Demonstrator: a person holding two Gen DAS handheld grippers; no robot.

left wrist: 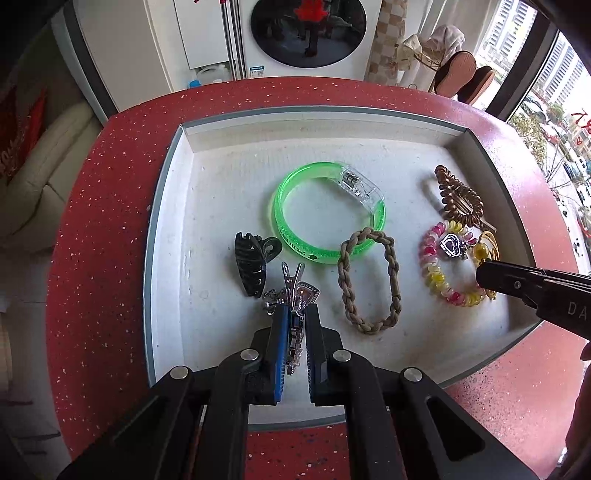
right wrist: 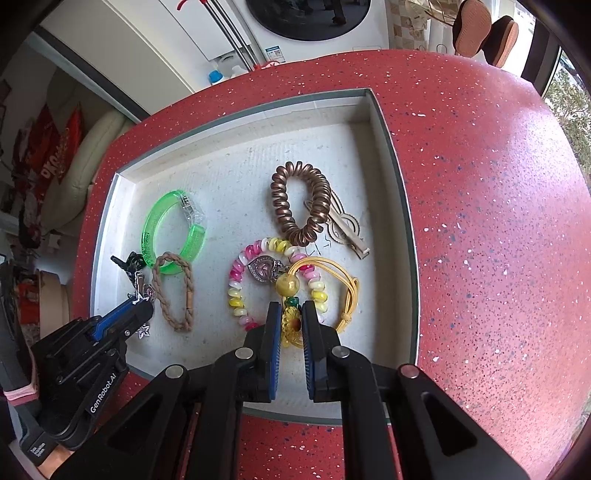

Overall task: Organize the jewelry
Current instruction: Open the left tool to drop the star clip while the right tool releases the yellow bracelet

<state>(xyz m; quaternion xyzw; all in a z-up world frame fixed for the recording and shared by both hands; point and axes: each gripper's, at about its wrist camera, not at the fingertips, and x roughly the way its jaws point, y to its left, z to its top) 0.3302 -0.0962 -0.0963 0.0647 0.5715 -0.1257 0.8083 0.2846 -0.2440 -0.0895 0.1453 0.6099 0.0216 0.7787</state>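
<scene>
A white tray (left wrist: 173,206) on the red table holds the jewelry. My left gripper (left wrist: 294,308) is shut on a silver rhinestone hair clip (left wrist: 293,286) at the tray's front left, next to a black claw clip (left wrist: 250,264). My right gripper (right wrist: 291,306) is shut on a yellow sunflower charm (right wrist: 290,325) tied to a yellow cord hair tie (right wrist: 332,280). A green bangle (left wrist: 325,210), a tan braided band (left wrist: 369,280), a pink-yellow spiral band (right wrist: 243,291) and a brown spiral band (right wrist: 301,201) lie on the tray floor.
A heart pendant (right wrist: 263,269) lies on the pink-yellow band. A beige flat clip (right wrist: 347,229) lies under the brown spiral. The red speckled table (right wrist: 480,221) extends right of the tray. A washing machine (left wrist: 306,33) stands beyond the table's far edge.
</scene>
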